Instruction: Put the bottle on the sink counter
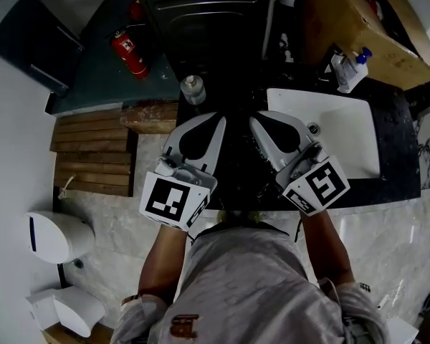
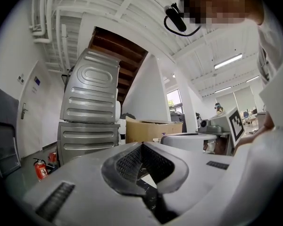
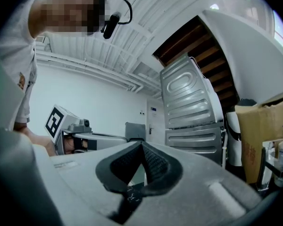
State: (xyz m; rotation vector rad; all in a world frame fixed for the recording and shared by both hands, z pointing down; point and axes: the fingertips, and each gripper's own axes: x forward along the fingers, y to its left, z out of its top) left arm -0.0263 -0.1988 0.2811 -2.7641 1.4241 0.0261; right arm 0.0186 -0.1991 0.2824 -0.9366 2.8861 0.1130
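Note:
In the head view a small clear bottle (image 1: 193,89) with a pale cap stands upright at the left end of the black sink counter (image 1: 395,136). It is just beyond and left of my left gripper (image 1: 219,117). That gripper's jaws are pressed together with nothing between them, and the left gripper view (image 2: 141,145) shows the same. My right gripper (image 1: 254,119) hovers beside it near the white sink basin (image 1: 290,97), jaws also together and empty, as in its own view (image 3: 142,145). The bottle does not appear in either gripper view.
A spray bottle (image 1: 350,67) stands on the counter behind the basin, beside a cardboard box (image 1: 358,20). A metal washing machine (image 1: 208,16) is straight ahead, with a red fire extinguisher (image 1: 130,51) on the floor to its left. Wooden slats (image 1: 93,153) lie at the left.

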